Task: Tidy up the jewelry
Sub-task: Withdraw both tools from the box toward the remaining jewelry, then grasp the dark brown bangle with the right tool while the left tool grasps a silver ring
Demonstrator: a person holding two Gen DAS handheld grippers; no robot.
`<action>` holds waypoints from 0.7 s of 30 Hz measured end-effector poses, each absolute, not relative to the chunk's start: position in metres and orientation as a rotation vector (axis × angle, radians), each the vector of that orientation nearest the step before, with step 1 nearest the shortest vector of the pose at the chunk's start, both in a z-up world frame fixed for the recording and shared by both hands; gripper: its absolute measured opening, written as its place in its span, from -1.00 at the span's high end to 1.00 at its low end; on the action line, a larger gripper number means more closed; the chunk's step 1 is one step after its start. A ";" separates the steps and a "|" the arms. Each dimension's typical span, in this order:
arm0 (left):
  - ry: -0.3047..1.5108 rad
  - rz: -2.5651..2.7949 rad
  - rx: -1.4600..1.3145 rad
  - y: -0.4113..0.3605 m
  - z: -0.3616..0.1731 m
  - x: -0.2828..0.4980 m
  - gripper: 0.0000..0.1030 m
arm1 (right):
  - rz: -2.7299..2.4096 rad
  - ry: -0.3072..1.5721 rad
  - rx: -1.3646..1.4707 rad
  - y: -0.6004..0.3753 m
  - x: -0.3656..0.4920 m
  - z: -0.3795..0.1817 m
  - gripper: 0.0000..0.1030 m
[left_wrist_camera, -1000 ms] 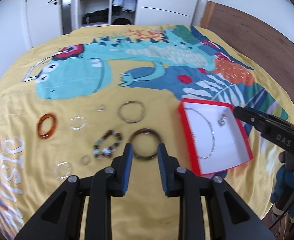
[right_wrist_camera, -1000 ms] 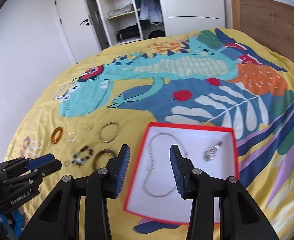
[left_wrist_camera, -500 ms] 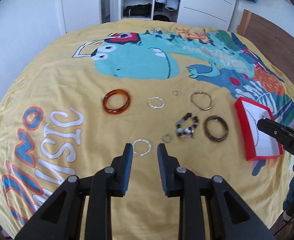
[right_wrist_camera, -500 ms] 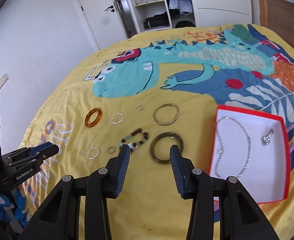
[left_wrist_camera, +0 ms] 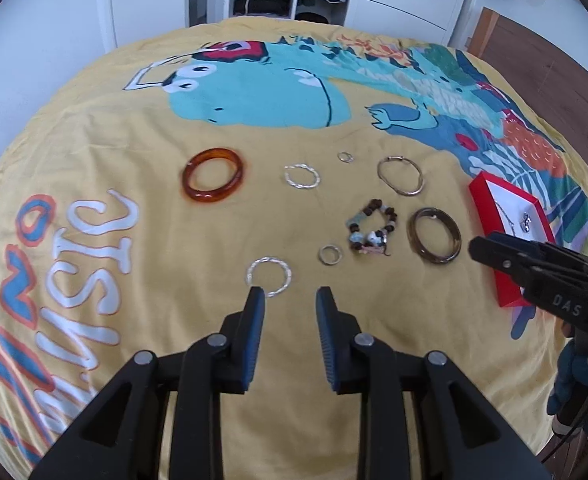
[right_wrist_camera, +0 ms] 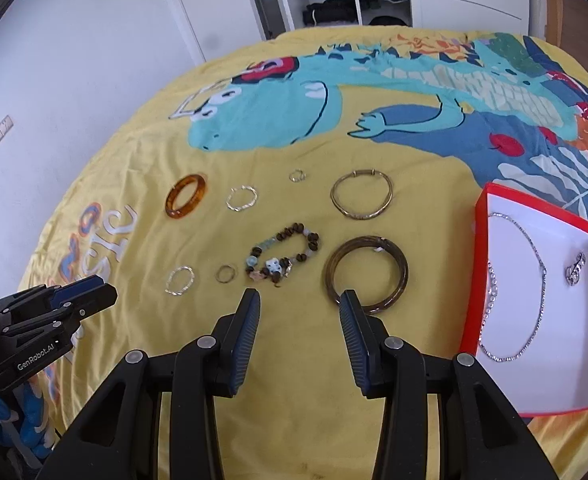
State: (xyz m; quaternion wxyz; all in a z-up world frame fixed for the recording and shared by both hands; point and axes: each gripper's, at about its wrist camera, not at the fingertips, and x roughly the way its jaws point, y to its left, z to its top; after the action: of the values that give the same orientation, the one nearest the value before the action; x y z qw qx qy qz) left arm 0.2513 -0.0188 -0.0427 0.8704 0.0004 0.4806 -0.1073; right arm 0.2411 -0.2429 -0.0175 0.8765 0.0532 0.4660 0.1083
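Several bracelets and rings lie spread on a yellow dinosaur bedspread (left_wrist_camera: pixel 133 128). My left gripper (left_wrist_camera: pixel 289 294) hovers just short of a twisted silver hoop (left_wrist_camera: pixel 268 260). Its jaws are opening and hold nothing. My right gripper (right_wrist_camera: pixel 300 298) stands open and empty, its right fingertip beside a dark brown bangle (right_wrist_camera: pixel 326 274). A beaded bracelet (right_wrist_camera: pixel 271 270) lies just beyond its left fingertip. To the right sits a red box (right_wrist_camera: pixel 542 210) holding a silver necklace (right_wrist_camera: pixel 542 276) and a small silver charm (right_wrist_camera: pixel 574 272).
Farther out lie an amber bangle (left_wrist_camera: pixel 213 199), a thin gold bangle (right_wrist_camera: pixel 360 216), another silver hoop (right_wrist_camera: pixel 241 199) and two small rings (left_wrist_camera: pixel 330 255). An open wardrobe and white doors stand behind the bed. A wooden headboard rises at the right.
Both grippers swung left over the bed and came lower. The left went from the dark bangle to the silver hoop and its jaws widened. The right left the red box.
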 end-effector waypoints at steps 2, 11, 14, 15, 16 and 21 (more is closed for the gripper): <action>1.002 -0.238 0.012 -0.027 -0.047 0.258 0.42 | 0.232 0.993 0.094 -0.243 0.249 -0.026 0.30; 0.993 -0.280 0.125 -0.059 -0.072 0.279 0.40 | 0.270 1.067 0.060 -0.242 0.284 -0.063 0.39; 0.990 -0.286 0.154 -0.066 -0.080 0.283 0.40 | 0.283 1.085 0.046 -0.239 0.290 -0.073 0.41; 0.985 -0.286 0.171 -0.069 -0.082 0.284 0.40 | 0.287 1.090 0.042 -0.239 0.292 -0.075 0.41; 0.978 -0.289 0.187 -0.072 -0.083 0.285 0.40 | 0.290 1.095 0.040 -0.239 0.294 -0.078 0.41; 0.983 -0.293 0.231 -0.084 -0.095 0.294 0.40 | 0.287 1.130 0.036 -0.243 0.302 -0.091 0.42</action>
State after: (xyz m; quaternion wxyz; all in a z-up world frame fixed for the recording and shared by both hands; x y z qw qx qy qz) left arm 0.2936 -0.0843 -0.0948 0.8649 0.1102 0.4693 -0.1399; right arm 0.3018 -0.2426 -0.0912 0.8346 0.0170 0.5337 0.1353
